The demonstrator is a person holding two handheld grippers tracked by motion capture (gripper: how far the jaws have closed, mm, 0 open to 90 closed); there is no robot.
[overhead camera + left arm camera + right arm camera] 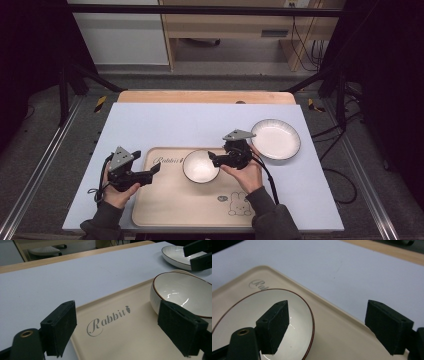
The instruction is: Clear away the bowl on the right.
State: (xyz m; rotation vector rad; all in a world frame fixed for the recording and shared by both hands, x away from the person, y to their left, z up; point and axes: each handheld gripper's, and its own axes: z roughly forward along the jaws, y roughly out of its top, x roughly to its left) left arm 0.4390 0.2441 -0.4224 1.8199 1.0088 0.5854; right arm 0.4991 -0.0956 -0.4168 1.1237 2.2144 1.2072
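Beige tray (172,200), rounded corners; glossy white bowl (200,166) on it; both grippers' matte black fingers wide.

White bowl (200,166) with a thin dark rim sits upright and empty at the tray's (170,205) 12 o'clock edge; white plate (275,139) lies off-tray at the bowl's 2 o'clock.

Dark grey sleeves (267,217); each black tool (155,170) carries a grey triangular plate (121,157)
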